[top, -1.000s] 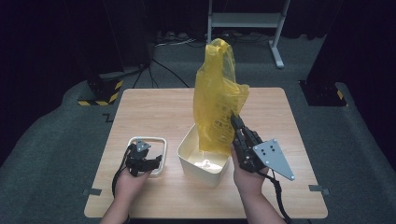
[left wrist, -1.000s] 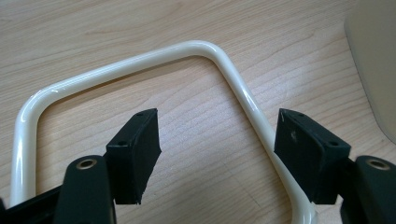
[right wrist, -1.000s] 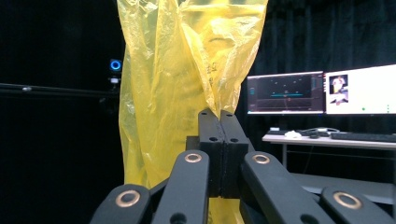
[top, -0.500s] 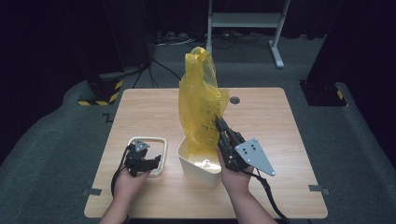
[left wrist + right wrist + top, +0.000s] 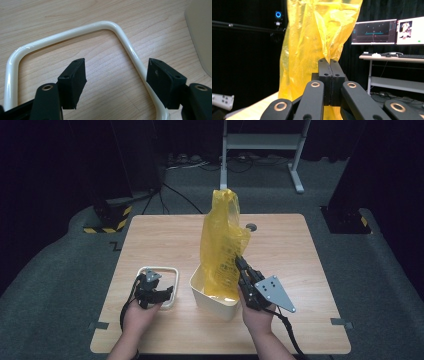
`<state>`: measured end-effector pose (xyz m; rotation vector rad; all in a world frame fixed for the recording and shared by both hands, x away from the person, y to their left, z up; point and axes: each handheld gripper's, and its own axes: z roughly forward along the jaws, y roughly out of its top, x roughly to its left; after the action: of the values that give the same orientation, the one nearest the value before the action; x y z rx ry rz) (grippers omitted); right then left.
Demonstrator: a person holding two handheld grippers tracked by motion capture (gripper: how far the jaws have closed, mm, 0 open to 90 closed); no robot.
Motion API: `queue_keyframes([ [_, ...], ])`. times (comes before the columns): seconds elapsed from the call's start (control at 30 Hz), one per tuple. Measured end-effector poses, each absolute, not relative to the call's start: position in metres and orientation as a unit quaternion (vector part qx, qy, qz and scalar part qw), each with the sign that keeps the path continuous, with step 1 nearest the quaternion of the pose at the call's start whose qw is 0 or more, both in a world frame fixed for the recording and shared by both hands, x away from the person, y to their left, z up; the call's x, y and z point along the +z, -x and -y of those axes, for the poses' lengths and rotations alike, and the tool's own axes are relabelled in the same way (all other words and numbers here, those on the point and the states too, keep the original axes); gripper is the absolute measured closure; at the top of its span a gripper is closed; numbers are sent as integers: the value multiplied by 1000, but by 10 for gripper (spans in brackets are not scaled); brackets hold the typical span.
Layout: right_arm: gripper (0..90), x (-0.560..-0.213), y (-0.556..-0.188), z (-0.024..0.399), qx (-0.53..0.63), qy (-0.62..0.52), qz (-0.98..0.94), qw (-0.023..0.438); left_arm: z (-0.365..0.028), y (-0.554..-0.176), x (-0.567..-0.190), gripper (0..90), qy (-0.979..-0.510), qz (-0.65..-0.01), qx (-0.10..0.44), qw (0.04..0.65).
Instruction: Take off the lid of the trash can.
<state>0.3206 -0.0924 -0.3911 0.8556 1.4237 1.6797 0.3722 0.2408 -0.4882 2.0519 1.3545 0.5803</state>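
From the high view, your right gripper (image 5: 239, 262) has a yellow plastic bag (image 5: 221, 245) pinched, and the bag stands tall with its bottom end down inside the cream bin (image 5: 212, 299) near the table's (image 5: 290, 250) front edge. Your left gripper (image 5: 161, 292) sits over the white ring frame (image 5: 159, 270) lying flat just left of the bin.

Left gripper view: jaws partway open, one side of the frame (image 5: 75, 30) running between the pads, but you can't tell if either pad actually touches it. The bin wall (image 5: 200, 32) is off at the right edge.

Right gripper view: your jaws are clamped fully together on a fold of the bag (image 5: 312, 45), which rises straight up above them. Monitors (image 5: 387, 31) sit on a desk behind.
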Motion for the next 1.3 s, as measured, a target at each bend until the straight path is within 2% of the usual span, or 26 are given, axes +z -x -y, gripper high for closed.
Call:
queue_keyframes([
  [0.43, 900, -407, -307, 107, 629, -313, -599, 384, -240, -373, -488, 320, -772, -512, 221, 304],
  [1.3, 889, -440, -295, 100, 587, -302, -655, 368, -241, -374, -485, 318, -768, -513, 218, 316],
])
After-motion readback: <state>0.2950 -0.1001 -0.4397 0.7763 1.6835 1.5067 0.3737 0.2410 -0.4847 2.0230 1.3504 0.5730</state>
